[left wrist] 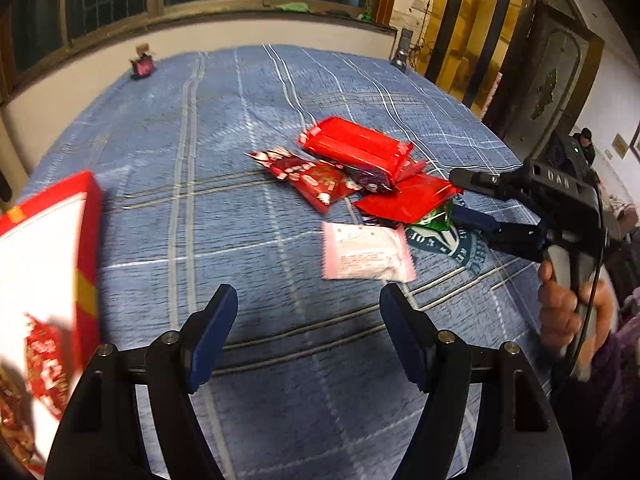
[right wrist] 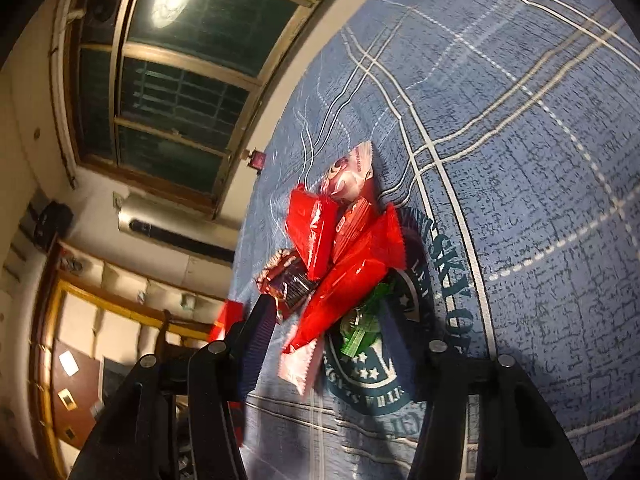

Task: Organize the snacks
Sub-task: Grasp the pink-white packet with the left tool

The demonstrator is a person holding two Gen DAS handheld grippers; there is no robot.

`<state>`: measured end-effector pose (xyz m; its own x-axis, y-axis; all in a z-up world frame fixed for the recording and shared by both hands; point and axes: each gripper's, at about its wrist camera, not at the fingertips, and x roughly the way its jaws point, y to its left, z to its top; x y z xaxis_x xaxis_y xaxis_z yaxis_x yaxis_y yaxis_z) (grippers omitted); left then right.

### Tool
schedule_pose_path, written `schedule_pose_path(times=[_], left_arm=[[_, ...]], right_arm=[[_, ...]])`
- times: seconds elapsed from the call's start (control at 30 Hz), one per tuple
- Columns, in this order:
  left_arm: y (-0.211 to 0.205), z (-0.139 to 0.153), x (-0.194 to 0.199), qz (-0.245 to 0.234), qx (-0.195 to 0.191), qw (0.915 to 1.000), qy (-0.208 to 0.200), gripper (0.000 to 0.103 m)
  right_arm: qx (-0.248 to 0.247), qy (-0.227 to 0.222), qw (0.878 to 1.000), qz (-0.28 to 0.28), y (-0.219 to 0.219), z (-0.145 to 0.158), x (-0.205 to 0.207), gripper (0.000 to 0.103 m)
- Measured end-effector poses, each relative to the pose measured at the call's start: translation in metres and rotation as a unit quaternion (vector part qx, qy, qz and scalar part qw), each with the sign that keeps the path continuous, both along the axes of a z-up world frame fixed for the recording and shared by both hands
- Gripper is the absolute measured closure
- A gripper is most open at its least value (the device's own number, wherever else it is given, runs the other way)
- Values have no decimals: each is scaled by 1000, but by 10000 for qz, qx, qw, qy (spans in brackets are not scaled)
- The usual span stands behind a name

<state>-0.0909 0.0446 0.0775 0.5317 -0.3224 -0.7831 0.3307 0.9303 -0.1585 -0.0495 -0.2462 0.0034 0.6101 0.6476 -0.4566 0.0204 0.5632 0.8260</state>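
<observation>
A pile of snack packets lies on the blue plaid bedspread [left wrist: 240,128]: a big red packet [left wrist: 356,148] on top, a red printed packet [left wrist: 308,178], a flat red packet [left wrist: 408,198], a green packet [left wrist: 434,218] and a pale pink packet [left wrist: 366,252]. A red and white box [left wrist: 44,264] holding snacks sits at the left edge. My left gripper [left wrist: 308,316] is open and empty, short of the pink packet. My right gripper [left wrist: 468,196] [right wrist: 336,344] is open at the pile's right side, its jaws around the flat red packet [right wrist: 348,280] and green packet [right wrist: 360,328].
A small pink object [left wrist: 142,66] stands at the bed's far edge below the windows. A wall with gold panels and a door lies to the right. A teal round emblem [right wrist: 404,344] is printed on the bedspread under the pile.
</observation>
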Motion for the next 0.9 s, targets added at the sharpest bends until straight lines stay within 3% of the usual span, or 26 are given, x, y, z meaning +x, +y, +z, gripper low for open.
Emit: schedule_pose_path(times=[0.07,0.17,0.23,0.43,0.57,0.9], left_arm=[[-6,-3,4,-86,-66,9999,111,29],[-17,-4,7,-207,0,9997,116,29],[-23,-5,9,-252,39,9996,108,29],[-45,-8,21,-319,72,9993,170,29],[-58,-14,27,-372,103,9990,241,29],[-49,-27,33,-307,181,9988,332,29]], right_arm=[[-323,-47,9995,-12,3,7,-1,46],[-1419,-94,9898,-50,9,23,-4,46],[-2108,-237,9772,86,14,34,-5,46],[-3399,-415,9344,985,43,44,-5,46],[-3562,-589,9203,1504,63,40,-4,46],[-3990,-648,8963,1825,81,28,17,46]])
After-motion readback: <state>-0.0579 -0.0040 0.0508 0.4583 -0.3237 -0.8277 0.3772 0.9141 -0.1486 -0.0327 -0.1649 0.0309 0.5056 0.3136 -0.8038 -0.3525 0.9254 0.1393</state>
